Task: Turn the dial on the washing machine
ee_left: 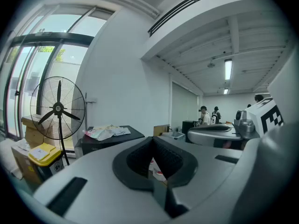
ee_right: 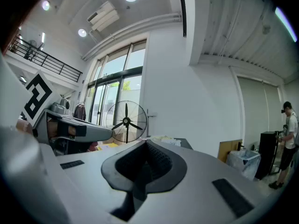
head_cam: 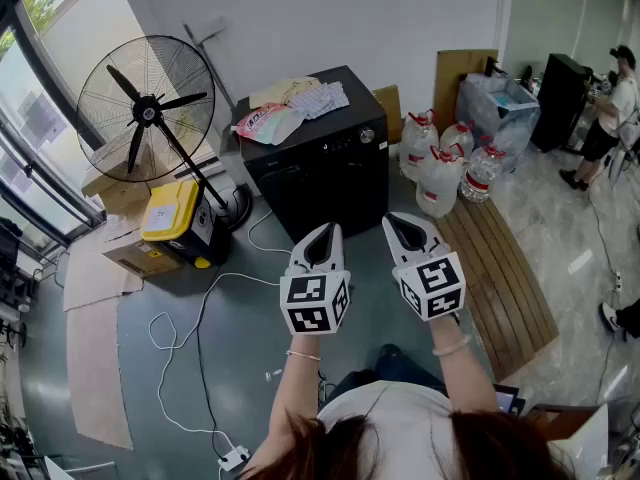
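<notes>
Left tool point(head_cam: 331, 228) and right tool point(head_cam: 391, 219), both closed empty, hover before the dial point(head_cam: 367, 135).

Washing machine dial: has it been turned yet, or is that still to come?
Nothing looks done yet. The left gripper and right gripper hang in the air short of the washing machine, fingers closed on nothing. Reaching the dial and turning it is all still ahead.

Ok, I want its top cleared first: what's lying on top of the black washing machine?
On the washing machine lie a pink-and-white packet and a heap of pale cloths, along its far side. Whatever sits beneath them is covered.
</notes>
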`<state>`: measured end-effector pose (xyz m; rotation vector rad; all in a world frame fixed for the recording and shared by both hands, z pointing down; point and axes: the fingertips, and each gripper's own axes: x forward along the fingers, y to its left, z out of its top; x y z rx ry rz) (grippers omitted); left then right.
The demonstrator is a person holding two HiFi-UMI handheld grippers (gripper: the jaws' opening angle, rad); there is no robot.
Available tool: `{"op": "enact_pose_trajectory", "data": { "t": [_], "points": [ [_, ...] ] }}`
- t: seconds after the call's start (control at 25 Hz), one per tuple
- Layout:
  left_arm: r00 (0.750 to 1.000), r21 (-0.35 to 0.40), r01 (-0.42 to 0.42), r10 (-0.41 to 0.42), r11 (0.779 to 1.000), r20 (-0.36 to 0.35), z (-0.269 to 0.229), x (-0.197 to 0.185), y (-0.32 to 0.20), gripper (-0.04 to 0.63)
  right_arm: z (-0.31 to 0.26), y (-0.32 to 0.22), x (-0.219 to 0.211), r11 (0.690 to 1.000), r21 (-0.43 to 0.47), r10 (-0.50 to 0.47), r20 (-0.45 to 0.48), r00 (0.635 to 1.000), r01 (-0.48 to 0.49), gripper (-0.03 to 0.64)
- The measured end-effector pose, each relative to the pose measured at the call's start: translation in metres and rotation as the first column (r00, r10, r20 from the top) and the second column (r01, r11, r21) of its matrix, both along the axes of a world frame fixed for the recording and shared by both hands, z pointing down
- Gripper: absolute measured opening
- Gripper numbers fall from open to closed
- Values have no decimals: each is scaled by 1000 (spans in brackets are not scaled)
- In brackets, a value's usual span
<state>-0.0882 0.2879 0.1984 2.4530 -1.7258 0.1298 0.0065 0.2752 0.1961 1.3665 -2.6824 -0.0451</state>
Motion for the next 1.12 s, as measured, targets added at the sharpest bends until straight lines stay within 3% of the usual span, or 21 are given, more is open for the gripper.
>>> {"op": "enact_pose_trajectory", "data": {
  "t": [0.2,0.64,1.12],
  "points": [
    [1000,-6,16,-16,1000,-1,6,9,-26,17,2,-22,7,1000,15,-27,51,998,26,26],
    [998,-9,65,-64,998,3,17,31,-95,17,21,-91,30,998,17,-55,0,998,55,26],
    [993,-31,114,-114,993,3,26,23,-151,17,28,-155,25,998,10,-66,13,998,66,28]
  ]
}}
